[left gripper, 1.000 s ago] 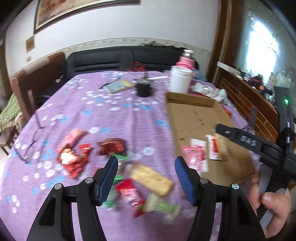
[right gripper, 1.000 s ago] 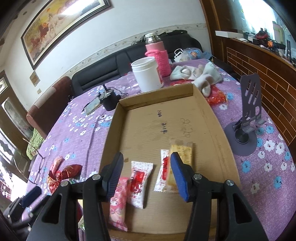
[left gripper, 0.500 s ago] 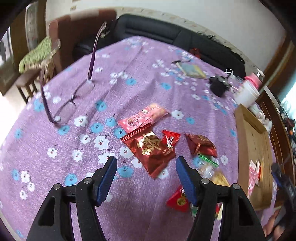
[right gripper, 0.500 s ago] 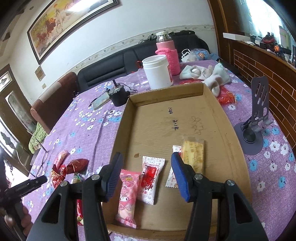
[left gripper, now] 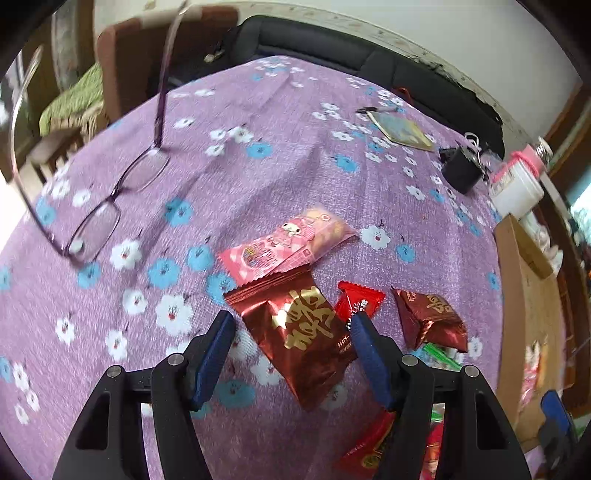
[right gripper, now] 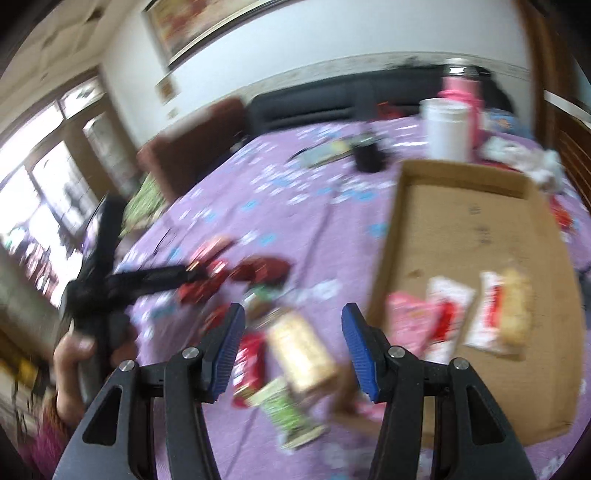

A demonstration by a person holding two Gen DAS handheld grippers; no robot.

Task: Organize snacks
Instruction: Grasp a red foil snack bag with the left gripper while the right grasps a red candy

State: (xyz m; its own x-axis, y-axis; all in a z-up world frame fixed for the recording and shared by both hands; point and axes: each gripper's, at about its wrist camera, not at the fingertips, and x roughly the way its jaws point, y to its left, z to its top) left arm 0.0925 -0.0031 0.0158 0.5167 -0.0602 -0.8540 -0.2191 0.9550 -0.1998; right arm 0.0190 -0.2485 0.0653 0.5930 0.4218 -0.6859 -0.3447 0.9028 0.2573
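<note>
Indoors, purple floral tablecloth [left gripper: 280, 155], black sofa [left gripper: 369, 62] behind, framed painting [right gripper: 207, 26]

White wall [right gripper: 295, 44], black sofa [left gripper: 369, 55], bright window [right gripper: 40, 192] behind purple-clothed table [left gripper: 258, 122].

One pair of glasses [left gripper: 99, 206], one cardboard tray [right gripper: 458, 236], one white jar [right gripper: 445, 129].

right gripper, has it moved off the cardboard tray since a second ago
Yes. The right gripper has swung left: the cardboard tray that sat between its fingers now lies to its right, with loose snacks under it.
</note>
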